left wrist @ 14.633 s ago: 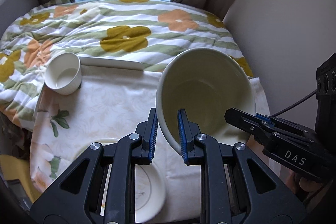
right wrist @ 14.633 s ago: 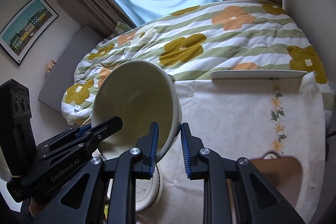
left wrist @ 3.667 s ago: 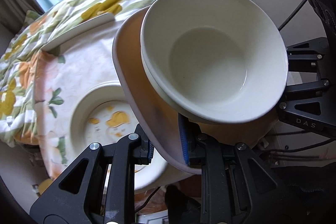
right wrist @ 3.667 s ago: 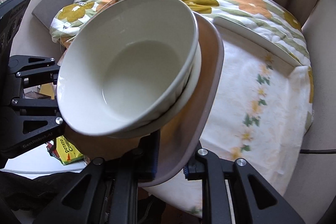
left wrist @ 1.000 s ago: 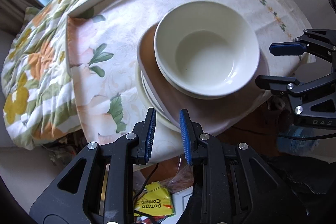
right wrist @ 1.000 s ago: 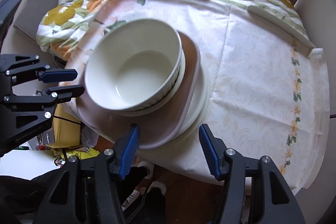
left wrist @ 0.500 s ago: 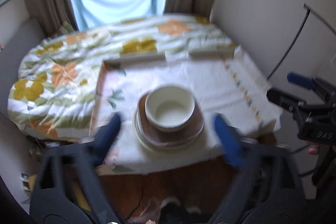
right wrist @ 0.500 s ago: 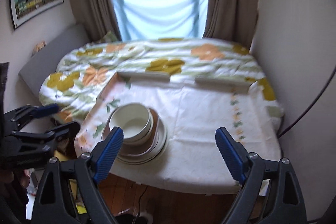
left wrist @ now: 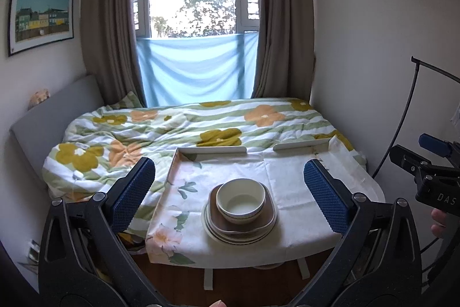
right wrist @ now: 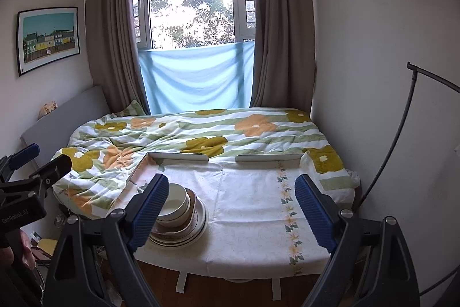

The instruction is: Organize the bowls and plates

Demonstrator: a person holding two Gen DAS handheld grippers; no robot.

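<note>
Now | left tongs point(left wrist: 230, 193) wide | right tongs point(right wrist: 231, 207) wide | bowl point(left wrist: 241, 199) atop plates point(left wrist: 240, 232)

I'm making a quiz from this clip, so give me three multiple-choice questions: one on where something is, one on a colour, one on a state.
1. Where does the bowl sit?
A. on the quilt
B. on the stack of plates
C. on the floor

2. What colour is the square plate under the bowl?
A. brown
B. blue
C. green

3. How does the left hand-held gripper stand?
A. shut on the bowl
B. shut on a plate
C. open, holding nothing

Answers: 1 B, the bowl tops the stack on the table. 2 A, its rim shows brown. 3 C, its blue pads are wide apart, clear of the stack.
</note>
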